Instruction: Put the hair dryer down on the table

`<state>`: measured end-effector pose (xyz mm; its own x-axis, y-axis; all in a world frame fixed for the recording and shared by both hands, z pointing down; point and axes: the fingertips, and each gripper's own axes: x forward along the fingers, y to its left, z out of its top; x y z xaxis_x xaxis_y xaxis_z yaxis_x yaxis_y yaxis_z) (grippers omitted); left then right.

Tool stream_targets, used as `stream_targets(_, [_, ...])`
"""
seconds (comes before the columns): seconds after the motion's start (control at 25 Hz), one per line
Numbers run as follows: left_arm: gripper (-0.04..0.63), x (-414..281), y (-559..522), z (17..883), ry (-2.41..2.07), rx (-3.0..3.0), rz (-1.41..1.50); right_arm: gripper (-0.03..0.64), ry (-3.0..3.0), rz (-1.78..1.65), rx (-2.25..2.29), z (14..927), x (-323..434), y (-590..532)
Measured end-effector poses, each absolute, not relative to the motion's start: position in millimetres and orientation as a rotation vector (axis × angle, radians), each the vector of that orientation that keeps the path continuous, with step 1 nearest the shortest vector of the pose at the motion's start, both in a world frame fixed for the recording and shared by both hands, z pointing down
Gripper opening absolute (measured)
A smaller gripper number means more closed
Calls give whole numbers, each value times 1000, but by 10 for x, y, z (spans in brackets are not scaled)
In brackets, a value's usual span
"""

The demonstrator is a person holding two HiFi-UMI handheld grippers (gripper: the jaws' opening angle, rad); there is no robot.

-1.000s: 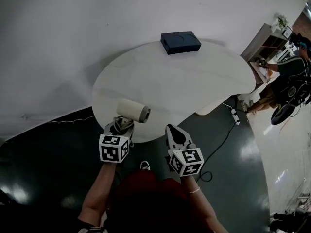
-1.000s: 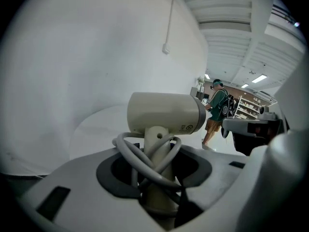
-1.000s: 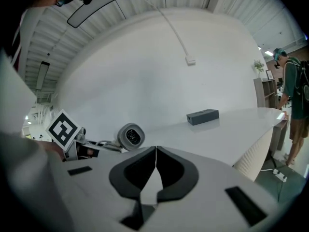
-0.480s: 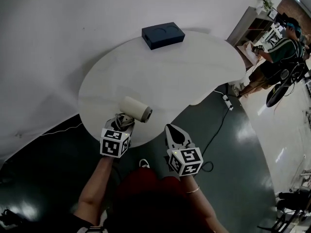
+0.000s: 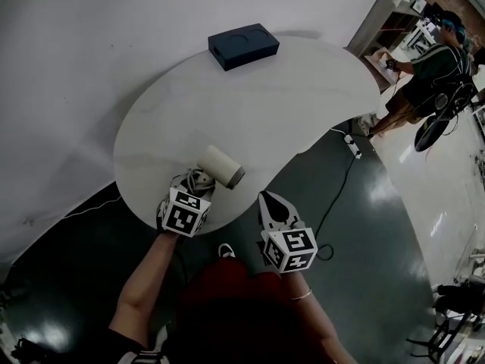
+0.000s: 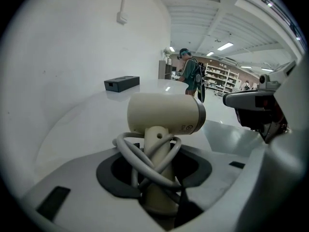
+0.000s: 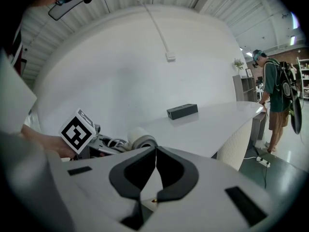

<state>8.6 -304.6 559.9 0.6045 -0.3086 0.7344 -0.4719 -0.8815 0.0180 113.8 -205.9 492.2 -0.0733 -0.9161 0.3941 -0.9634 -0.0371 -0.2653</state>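
Note:
A cream hair dryer (image 5: 220, 166) with a grey cord wound round its handle is held over the near edge of the white table (image 5: 265, 105). My left gripper (image 5: 195, 185) is shut on the handle (image 6: 159, 178); the barrel (image 6: 165, 113) points right across the jaws. In the right gripper view the hair dryer (image 7: 140, 139) shows beside the left gripper's marker cube (image 7: 77, 128). My right gripper (image 5: 271, 205) hangs off the table edge to the right, shut with nothing in it, its pads meeting (image 7: 154, 170).
A dark blue box (image 5: 243, 45) lies at the table's far side. A person (image 5: 428, 67) stands at the right beside shelves. A power strip and cable (image 5: 350, 144) lie on the dark floor below the table's right edge.
The left gripper has carried the hair dryer forward and slightly right, further over the table. The right gripper has stayed in place, shut.

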Motion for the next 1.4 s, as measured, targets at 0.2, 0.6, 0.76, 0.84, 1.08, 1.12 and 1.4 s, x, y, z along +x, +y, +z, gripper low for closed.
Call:
stream_targets(0.2, [204,199,-3072,5679,-526,2657,1234,15,-2085,753,2097,4946,1190,-2080])
stream_targets(0.6, [206,375,-2989,5840,-334,2689,1380,15,-2050,803,2097,5087,1254,-2037])
stream_targets(0.76, [206,382,-2993,5872,-311,2671,1391,15,-2047,818,2092,5116,1242,-2049])
stream_targets(0.84, [206,386,-2974,5880,-291,2673,1407,15,-2046,821,2092,5120,1238,-2046])
stream_targets(1.08, [206,423,-2955,5900,-268,2705,1469,15,-2042,819,2095,5107,1261,-2059])
stream_targets(1.12, [206,425,-2963,5902,-273,2710,1477,15,-2042,819,2095,5108,1266,-2063])
stream_targets(1.4, [236,404,-2995,5881,-316,2739,1481,15,-2043,823,2090,5099,1230,-2061])
